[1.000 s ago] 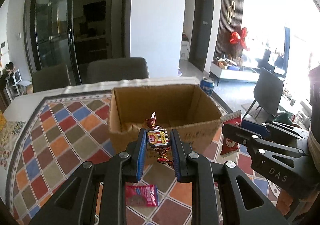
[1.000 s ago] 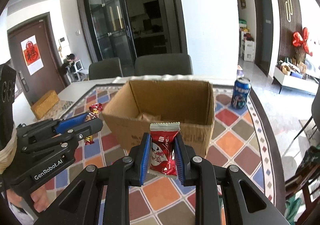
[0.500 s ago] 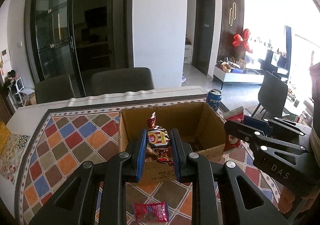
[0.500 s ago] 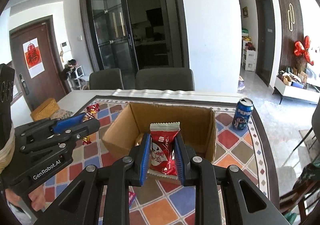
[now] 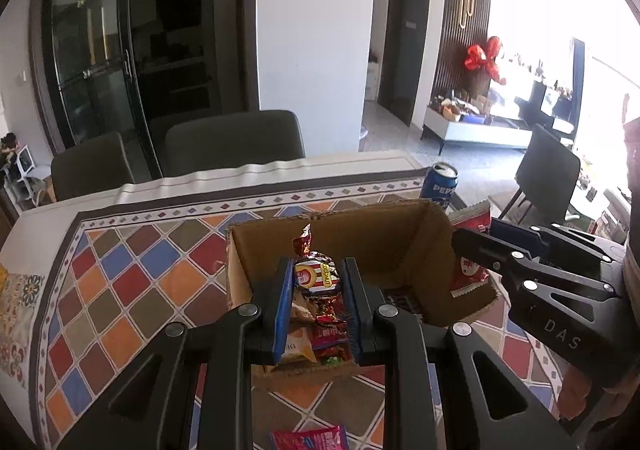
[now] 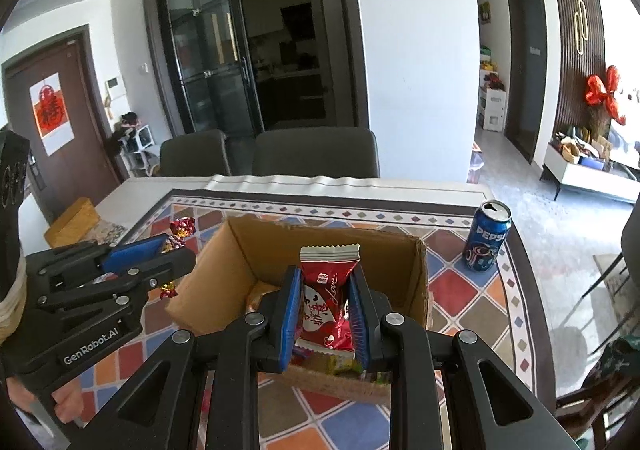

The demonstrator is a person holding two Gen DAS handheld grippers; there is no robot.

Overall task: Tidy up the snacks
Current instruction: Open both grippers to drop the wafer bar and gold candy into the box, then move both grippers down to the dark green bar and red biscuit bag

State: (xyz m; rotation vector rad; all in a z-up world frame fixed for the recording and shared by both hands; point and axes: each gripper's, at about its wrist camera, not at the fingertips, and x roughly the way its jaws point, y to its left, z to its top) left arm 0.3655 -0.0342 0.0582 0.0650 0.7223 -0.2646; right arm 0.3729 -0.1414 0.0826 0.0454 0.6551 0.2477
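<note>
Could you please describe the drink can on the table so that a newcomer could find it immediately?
Start at the open brown cardboard box on the colourful diamond-patterned tablecloth. Right of it, near the table's edge, stands the blue Pepsi can, upright, its top opened. It is the only can; everything else is wrapped snacks.

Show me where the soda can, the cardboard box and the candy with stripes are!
soda can (image 6: 486,240): right wrist view, on the blue side with the logo.
cardboard box (image 6: 320,246): right wrist view, on the inside of the far wall.
striped candy (image 5: 317,277): left wrist view, on the wrapper's striped middle, between the left gripper's fingers.
</note>
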